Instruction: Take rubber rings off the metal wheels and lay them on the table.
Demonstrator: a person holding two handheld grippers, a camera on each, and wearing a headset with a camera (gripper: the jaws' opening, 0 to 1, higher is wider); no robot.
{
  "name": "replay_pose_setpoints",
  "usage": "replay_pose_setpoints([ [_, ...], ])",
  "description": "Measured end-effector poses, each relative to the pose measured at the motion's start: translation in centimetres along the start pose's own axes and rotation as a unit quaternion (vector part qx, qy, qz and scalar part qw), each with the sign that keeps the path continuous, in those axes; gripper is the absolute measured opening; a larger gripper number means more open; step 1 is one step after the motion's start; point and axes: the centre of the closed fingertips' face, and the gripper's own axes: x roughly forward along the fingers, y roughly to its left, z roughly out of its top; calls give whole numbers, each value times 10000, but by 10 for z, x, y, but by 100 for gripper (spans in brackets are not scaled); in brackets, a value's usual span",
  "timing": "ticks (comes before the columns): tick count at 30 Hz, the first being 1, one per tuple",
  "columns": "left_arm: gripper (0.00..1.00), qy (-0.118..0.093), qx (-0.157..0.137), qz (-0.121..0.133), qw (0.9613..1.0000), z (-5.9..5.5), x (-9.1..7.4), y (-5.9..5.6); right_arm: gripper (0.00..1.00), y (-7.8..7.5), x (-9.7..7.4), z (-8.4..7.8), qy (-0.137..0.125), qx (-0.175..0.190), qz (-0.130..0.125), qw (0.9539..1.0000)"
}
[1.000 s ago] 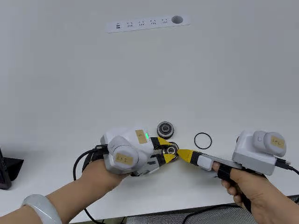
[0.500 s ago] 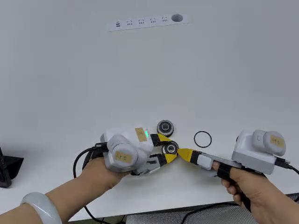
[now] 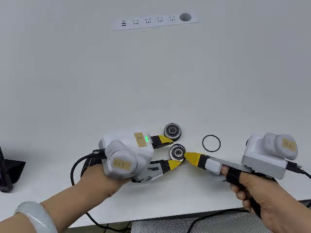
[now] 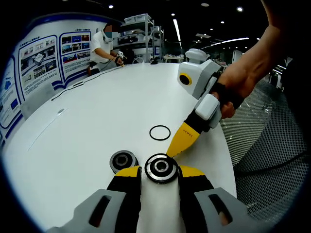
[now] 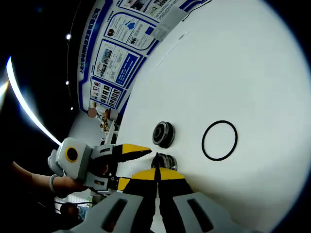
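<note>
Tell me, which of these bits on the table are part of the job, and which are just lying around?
Part of the job:
- near metal wheel
- far metal wheel
- loose rubber ring

Just lying about:
- power strip
- black object at the left edge

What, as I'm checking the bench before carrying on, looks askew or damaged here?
Nothing stands out. The black rubber ring lies flat on the white table. One round metal wheel sits between the jaws of the open left gripper, the second metal wheel beside it; both look whole.
</note>
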Motion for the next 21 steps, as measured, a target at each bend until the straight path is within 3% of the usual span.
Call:
replay_pose_setpoints([
  [14, 51, 8, -179, 245, 9995, -9, -6, 9, 2, 3, -1, 1, -24, 17, 46, 10000],
  [21, 56, -16, -261, 354, 9990, -12, -11, 14, 2, 7, 0, 2, -20, 9, 114, 9999],
])
